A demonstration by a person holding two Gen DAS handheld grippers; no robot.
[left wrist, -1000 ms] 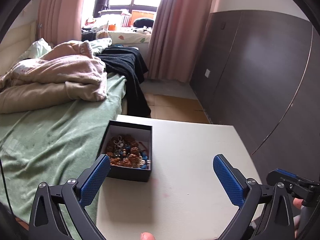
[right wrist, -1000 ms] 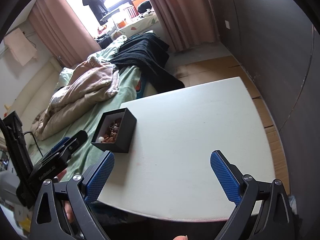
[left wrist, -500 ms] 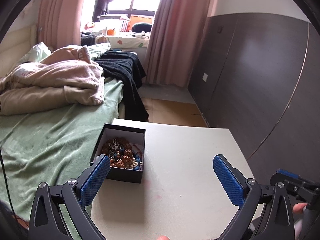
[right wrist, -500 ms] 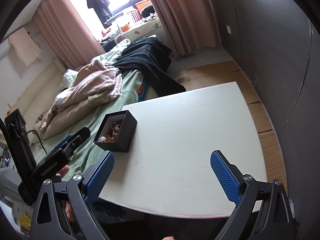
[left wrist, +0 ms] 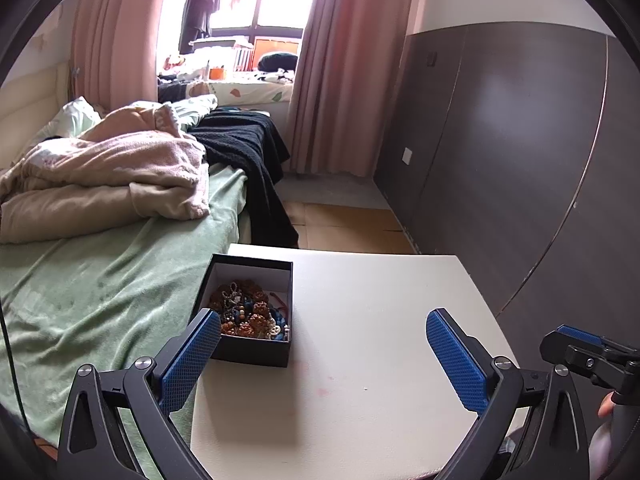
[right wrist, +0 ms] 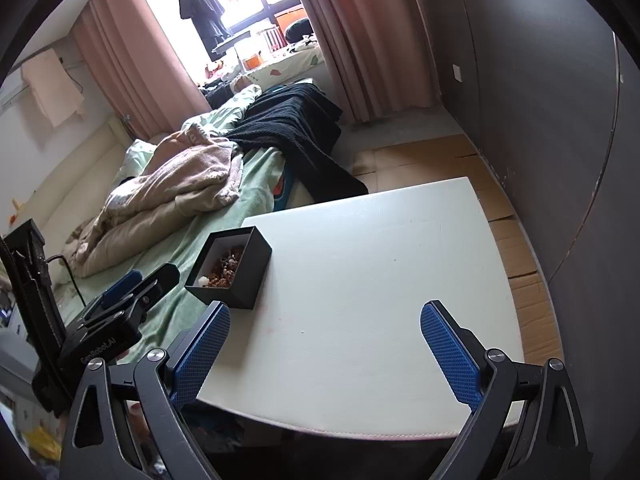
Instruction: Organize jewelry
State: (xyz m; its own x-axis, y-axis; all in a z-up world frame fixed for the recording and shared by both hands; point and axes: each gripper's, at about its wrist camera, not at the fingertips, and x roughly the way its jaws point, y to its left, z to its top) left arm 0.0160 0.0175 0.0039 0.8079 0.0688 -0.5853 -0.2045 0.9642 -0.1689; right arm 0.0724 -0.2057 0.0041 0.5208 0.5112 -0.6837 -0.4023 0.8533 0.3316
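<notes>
A black open box with a white lining stands at the left edge of the white table. It holds a heap of beaded jewelry in brown, blue and white. The box also shows in the right wrist view. My left gripper is open and empty, above the table just in front of the box. My right gripper is open and empty, above the table's near edge, to the right of the box. The left gripper's body shows in the right wrist view.
A bed with a green sheet and crumpled beige blankets lies against the table's left side. A black garment hangs off the bed. A dark panelled wall runs along the right. Cardboard covers the floor beyond the table.
Both grippers have drawn back and up a little, so the box and table look smaller and farther. Both stay open. The box has not moved.
</notes>
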